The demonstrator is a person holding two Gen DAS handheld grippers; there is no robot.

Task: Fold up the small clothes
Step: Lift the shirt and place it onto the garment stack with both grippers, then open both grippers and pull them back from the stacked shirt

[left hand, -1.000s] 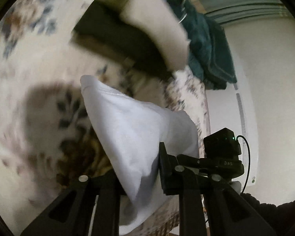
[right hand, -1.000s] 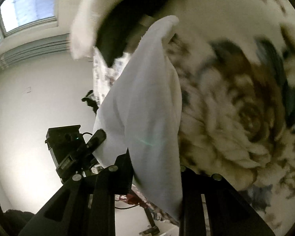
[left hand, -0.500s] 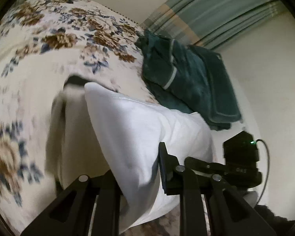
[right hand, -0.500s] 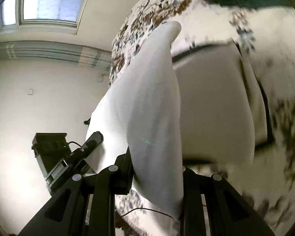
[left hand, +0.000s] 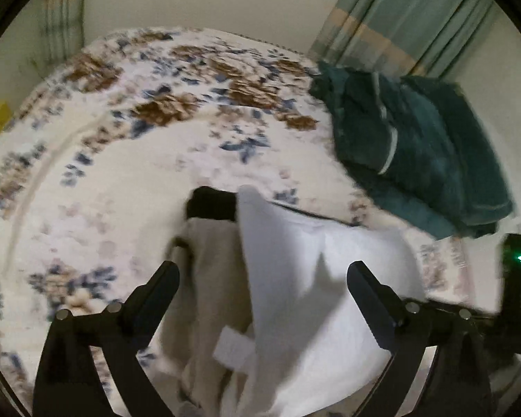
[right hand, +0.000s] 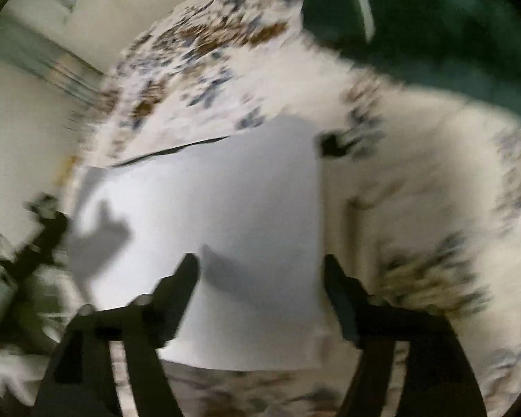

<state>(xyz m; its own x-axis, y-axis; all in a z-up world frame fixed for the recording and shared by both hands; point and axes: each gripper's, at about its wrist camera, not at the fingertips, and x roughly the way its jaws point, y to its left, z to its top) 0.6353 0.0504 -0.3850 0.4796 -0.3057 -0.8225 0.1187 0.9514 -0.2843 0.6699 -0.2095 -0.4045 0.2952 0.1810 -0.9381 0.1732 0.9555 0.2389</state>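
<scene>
Both tongs are opening, pads clear of the cloth. The white garment (left hand: pixel 316 278) lies between the left tongs (left hand: pixel 262 278) on the floral bed (left hand: pixel 156 173). It spreads just ahead of the right tongs (right hand: pixel 260 271).

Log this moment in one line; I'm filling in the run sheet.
stage: release | left claw: opening, clear of white garment | right claw: opening, off garment | garment: lying on beige garment, floral bedspread

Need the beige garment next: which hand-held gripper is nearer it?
Left. The beige garment lies between the opening left hand-held gripper's fingers, beside the white cloth. The right hand-held gripper, also opening, sits over the white cloth only.
</scene>
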